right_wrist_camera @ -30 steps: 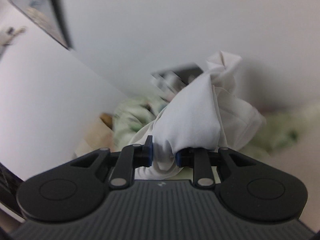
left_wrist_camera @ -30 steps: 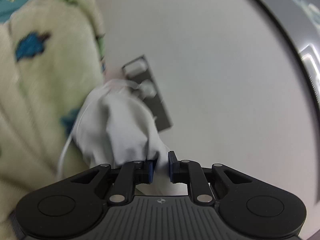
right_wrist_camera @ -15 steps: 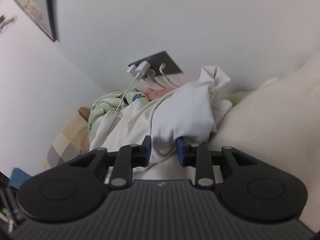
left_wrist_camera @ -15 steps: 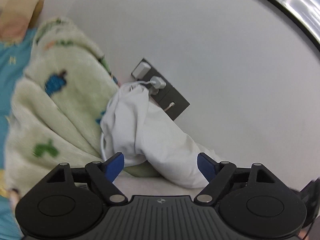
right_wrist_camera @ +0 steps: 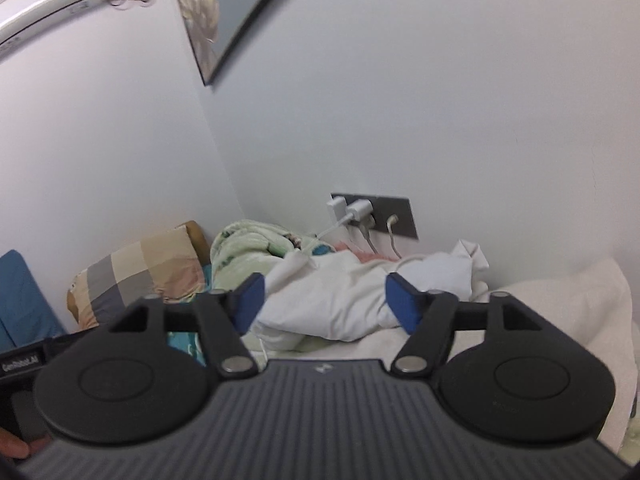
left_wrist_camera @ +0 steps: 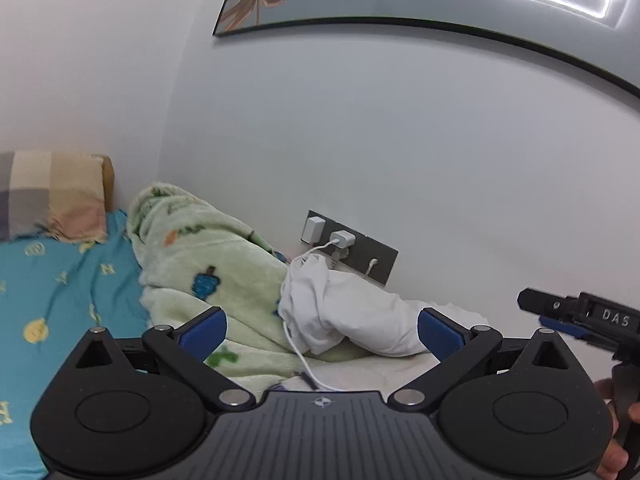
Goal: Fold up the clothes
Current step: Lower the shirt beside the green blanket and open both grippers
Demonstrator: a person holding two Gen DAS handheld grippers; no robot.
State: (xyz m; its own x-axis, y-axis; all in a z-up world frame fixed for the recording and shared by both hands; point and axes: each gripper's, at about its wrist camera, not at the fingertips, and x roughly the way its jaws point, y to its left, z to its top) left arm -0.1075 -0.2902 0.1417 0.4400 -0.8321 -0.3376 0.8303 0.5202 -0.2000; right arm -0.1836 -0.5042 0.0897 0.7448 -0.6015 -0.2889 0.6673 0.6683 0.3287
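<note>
A crumpled white garment (left_wrist_camera: 352, 312) lies bunched on the bed against the wall, below a wall socket plate. It also shows in the right wrist view (right_wrist_camera: 344, 292). My left gripper (left_wrist_camera: 320, 332) is open and empty, a little back from the garment. My right gripper (right_wrist_camera: 326, 300) is open and empty, also just short of the garment. The right gripper's side shows at the right edge of the left wrist view (left_wrist_camera: 580, 316).
A light green fleece blanket (left_wrist_camera: 200, 268) lies heaped left of the garment. A white charger cable (left_wrist_camera: 296, 344) runs from the socket plate (left_wrist_camera: 352, 244) across the blanket. A checked pillow (right_wrist_camera: 140, 276) and a blue sheet (left_wrist_camera: 60, 300) lie to the left. A cream cushion (right_wrist_camera: 560, 312) sits right.
Both grippers have let go of the white garment and opened. They have drawn back from it. The garment now lies on the bed by the wall.
</note>
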